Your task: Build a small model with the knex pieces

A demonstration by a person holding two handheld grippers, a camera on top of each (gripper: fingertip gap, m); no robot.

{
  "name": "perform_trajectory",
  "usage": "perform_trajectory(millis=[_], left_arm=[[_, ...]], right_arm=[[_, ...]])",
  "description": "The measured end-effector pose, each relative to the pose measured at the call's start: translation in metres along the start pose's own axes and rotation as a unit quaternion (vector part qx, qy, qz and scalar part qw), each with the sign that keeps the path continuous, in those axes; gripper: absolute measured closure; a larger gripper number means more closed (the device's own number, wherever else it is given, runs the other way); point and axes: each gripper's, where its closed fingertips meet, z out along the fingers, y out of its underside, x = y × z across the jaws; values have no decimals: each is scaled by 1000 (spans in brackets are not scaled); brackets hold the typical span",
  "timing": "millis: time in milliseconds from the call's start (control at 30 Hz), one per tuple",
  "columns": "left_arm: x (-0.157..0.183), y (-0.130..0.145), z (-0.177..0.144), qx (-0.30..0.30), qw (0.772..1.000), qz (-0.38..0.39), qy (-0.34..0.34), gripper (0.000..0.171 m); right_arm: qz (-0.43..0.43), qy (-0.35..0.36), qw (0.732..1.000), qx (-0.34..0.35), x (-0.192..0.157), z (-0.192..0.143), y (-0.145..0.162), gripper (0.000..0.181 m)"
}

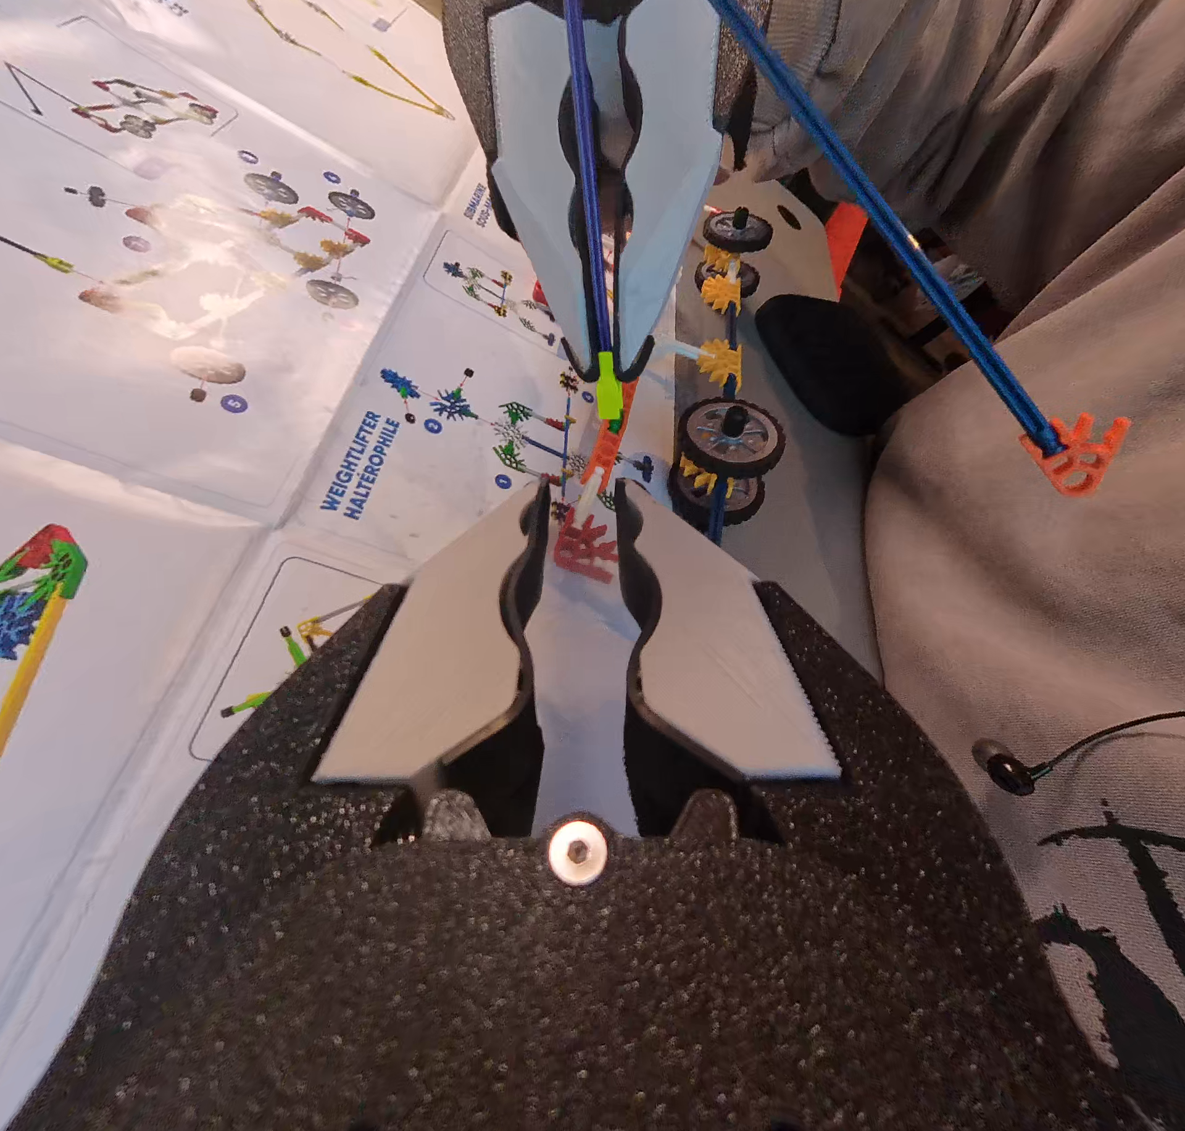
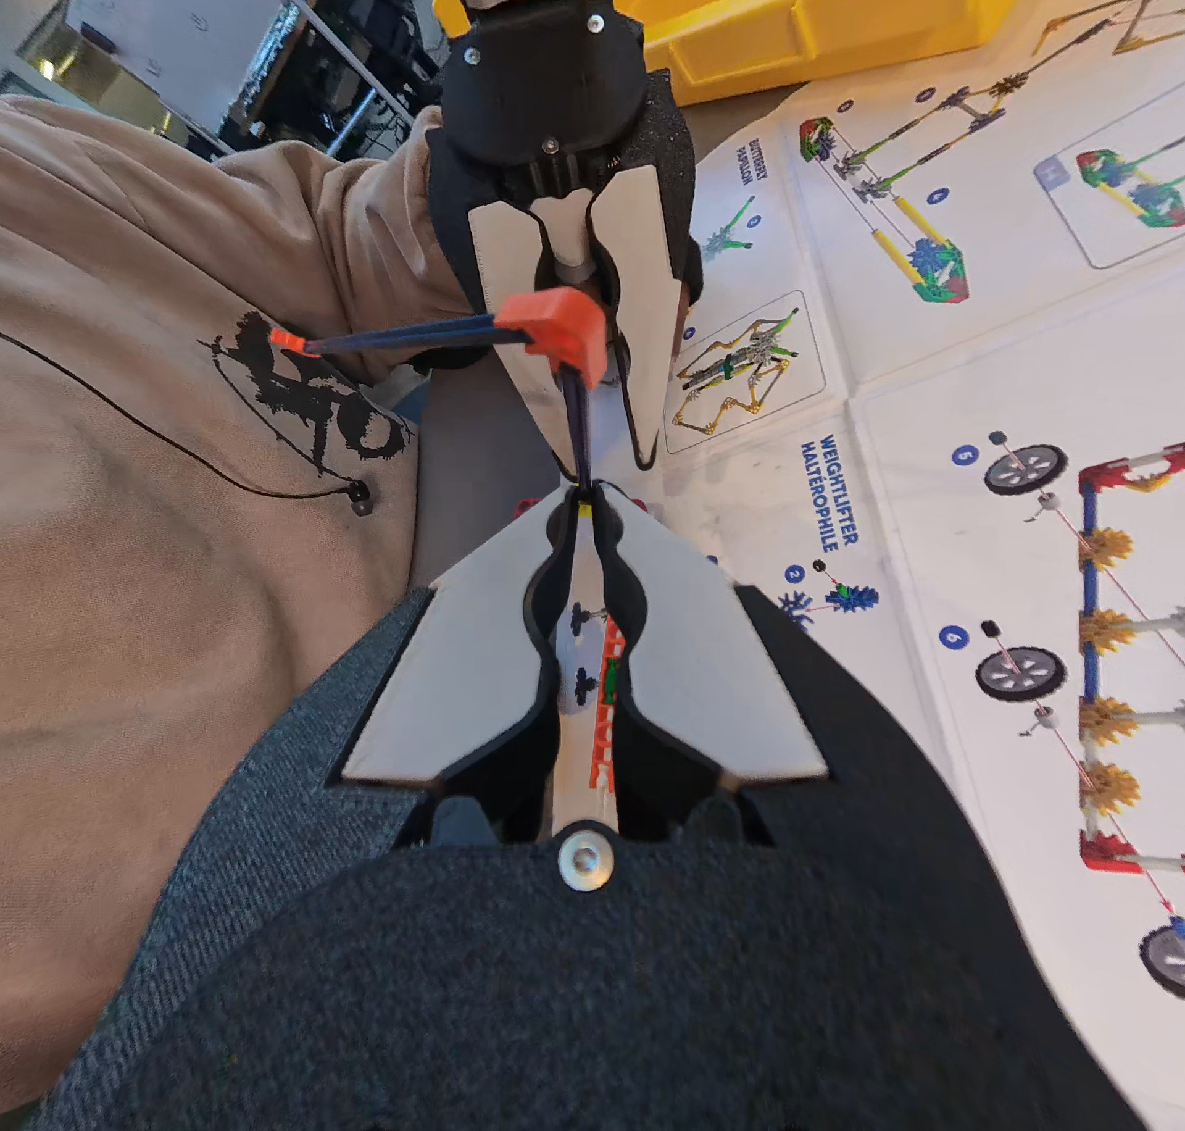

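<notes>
1. My right gripper (image 1: 603,362) is clamped on a thin blue plastic rod (image 1: 587,157) with a lime-green end clip (image 1: 608,391).
2. My left gripper (image 1: 580,497) stands partly open, empty, over a small red snowflake connector (image 1: 583,548).
3. A wheeled yellow-and-black toy axle assembly (image 1: 728,388) lies nearby on the white instruction sheet (image 1: 192,330).

Between the closed jaws of the right gripper (image 2: 585,491) a smooth blue plastic rod (image 2: 575,420) is pinched, with a lime plastic clip (image 1: 608,391) at its tip, seen in the left wrist view. The gripper bodies are cast in rough, speckled matt black, and the fingers (image 1: 442,645) are faced with matt grey plastic. Below the left jaws a glossy paper instruction sheet (image 1: 192,305) is spread, and beside them soft beige cloth (image 1: 1026,587) is seen.
</notes>
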Motion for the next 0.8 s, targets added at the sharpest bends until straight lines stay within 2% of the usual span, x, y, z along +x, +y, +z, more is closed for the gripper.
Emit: perform_trajectory(millis=[100,233,367,500,633,733,800], left_arm=[[-2,3,5,-6,1000,10,-9,152],[4,-9,8,30,1000,3,8,152],[7,-10,11,33,999,5,15,167],[9,-12,11,41,999,-9,27,167],[31,-22,4,78,984,-77,139,168],[56,-33,-5,107,955,-119,250,169],[69,-37,-8,117,937,-132,301,168]], right_arm=[[14,-3,1000,-6,3,2,4,179],[16,-13,1000,-1,1,6,3,180],[18,-17,1000,3,1,8,2,180],[19,-18,1000,6,0,9,1,180],[-29,-61,997,31,-23,5,-7,177],[-82,-106,989,58,-47,1,-15,172],[-110,-132,983,65,-61,-1,-17,171]])
